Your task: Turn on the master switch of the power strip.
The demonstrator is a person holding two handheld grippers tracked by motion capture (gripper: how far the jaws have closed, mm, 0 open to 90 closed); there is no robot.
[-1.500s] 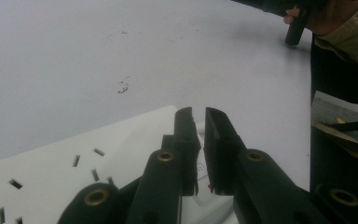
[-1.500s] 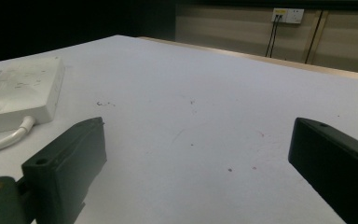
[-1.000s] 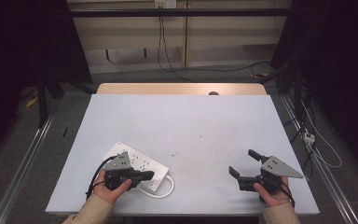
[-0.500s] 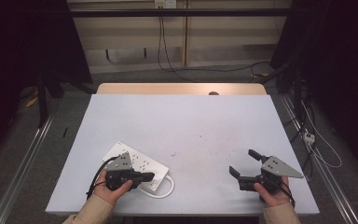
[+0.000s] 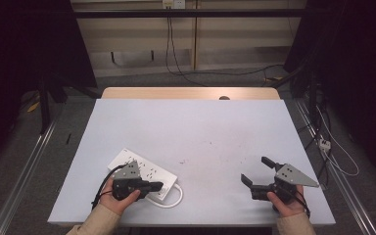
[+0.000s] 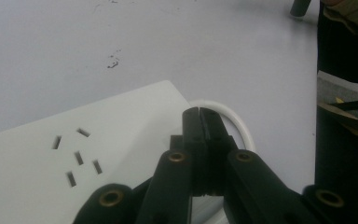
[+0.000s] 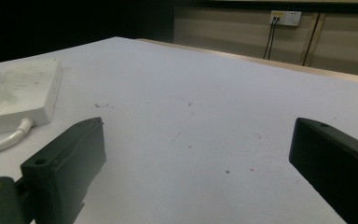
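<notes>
A white power strip (image 5: pixel 144 169) lies flat on the pale table (image 5: pixel 191 132) near its front left, with its white cable (image 5: pixel 177 198) looping off the near end. My left gripper (image 5: pixel 159 186) rests over that end of the power strip (image 6: pixel 74 140), jaws pressed together with nothing seen between them (image 6: pixel 199 113); the cable (image 6: pixel 235 119) curves just past the tips. My right gripper (image 5: pixel 255 170) sits near the front right of the table, jaws wide apart and empty (image 7: pixel 198 135). From the right gripper view the power strip (image 7: pixel 18 88) lies far off to the left.
A wooden strip (image 5: pixel 191 93) runs along the table's far edge. Wall sockets (image 7: pixel 285 17) with hanging cables are beyond it. Metal rails (image 5: pixel 24 171) flank the table on the floor. Small dark marks dot the tabletop (image 5: pixel 200 159).
</notes>
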